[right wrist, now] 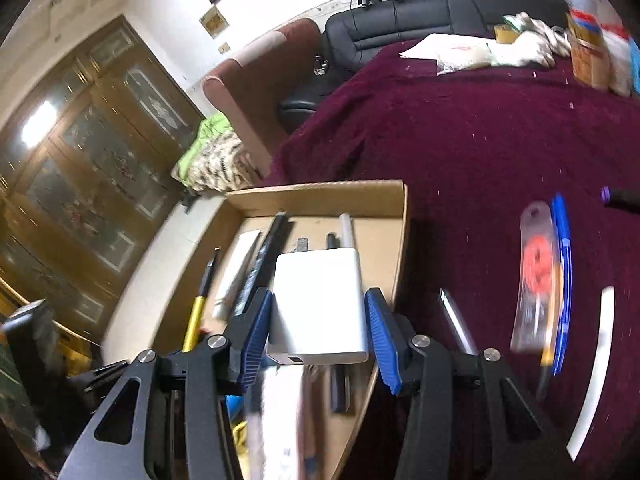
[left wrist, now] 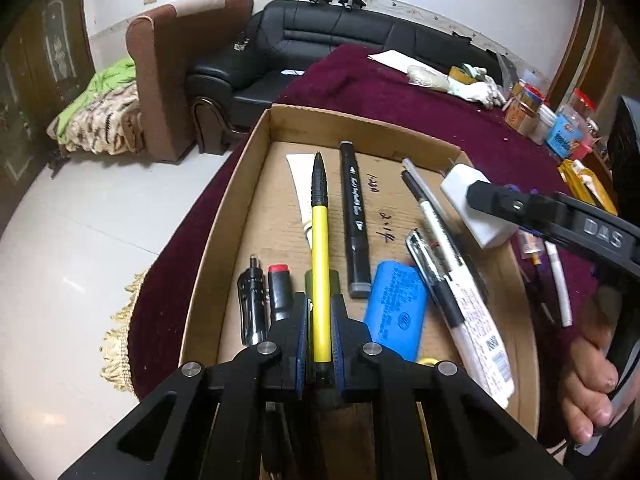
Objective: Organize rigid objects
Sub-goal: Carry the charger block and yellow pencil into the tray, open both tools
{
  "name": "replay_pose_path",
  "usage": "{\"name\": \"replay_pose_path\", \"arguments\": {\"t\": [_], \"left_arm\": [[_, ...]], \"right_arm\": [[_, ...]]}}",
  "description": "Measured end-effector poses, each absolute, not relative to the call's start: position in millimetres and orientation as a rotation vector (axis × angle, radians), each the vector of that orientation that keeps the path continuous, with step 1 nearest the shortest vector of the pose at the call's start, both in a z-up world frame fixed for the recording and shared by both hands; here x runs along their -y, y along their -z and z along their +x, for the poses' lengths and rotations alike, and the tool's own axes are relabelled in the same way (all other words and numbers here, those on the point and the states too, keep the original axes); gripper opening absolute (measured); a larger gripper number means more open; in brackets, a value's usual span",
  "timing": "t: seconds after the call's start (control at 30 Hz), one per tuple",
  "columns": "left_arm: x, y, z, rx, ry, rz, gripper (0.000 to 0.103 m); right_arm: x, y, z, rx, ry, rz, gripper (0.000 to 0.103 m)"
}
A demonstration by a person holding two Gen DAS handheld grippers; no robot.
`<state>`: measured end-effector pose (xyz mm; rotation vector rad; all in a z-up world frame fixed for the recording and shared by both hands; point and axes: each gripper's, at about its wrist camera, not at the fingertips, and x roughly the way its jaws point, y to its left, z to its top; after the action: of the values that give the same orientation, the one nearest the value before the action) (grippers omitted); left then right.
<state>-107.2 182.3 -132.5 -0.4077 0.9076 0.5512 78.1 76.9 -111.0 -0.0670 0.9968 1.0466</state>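
Evidently the left claw (left wrist: 320,320) is clamped tight on a yellow pen (left wrist: 320,264), poised over the cardboard tray (left wrist: 224,216) to join the pens already lying there. Beside it, over the tray's right rim, the right claw (right wrist: 318,332) grips a white charger (right wrist: 318,304) between half-spread pads, seemingly bound for the same tray.

Matt cardboard box (left wrist: 248,168), plush tablecloth (left wrist: 500,152)

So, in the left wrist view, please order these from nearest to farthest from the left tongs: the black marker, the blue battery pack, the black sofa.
1. Blue battery pack: just right of the left tongs, in the box.
2. Black marker: further up the box, right of the yellow pen.
3. Black sofa: beyond the table, by the wall.
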Motion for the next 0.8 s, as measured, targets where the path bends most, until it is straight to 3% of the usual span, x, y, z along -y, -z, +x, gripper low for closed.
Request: {"name": "replay_pose_path", "arguments": {"t": [0.37,0.5,0.6,0.8], "left_arm": [[-179.3,133.4,-101.2,-0.912,-0.621,-0.277,0.014],[-175.1,131.6,-103.6,-0.900,-0.650,-0.251,0.041],[-170.4,126.6,-106.2,-0.882,-0.664,-0.226,0.049],[-155.8,105.9,-121.7,-0.787,-0.661,-0.251,0.076]], "right_arm": [[-103.5,121.5,74.9,-0.963,-1.012,-0.205,0.047],[-101.7,116.8,73.2,-0.945,-1.028,-0.203,0.053],[-92.7,109.8,69.3,-0.932,-1.041,-0.180,0.055],[-37.8,100.3,72.2,-0.901,-1.014,-0.100,0.061]]}}
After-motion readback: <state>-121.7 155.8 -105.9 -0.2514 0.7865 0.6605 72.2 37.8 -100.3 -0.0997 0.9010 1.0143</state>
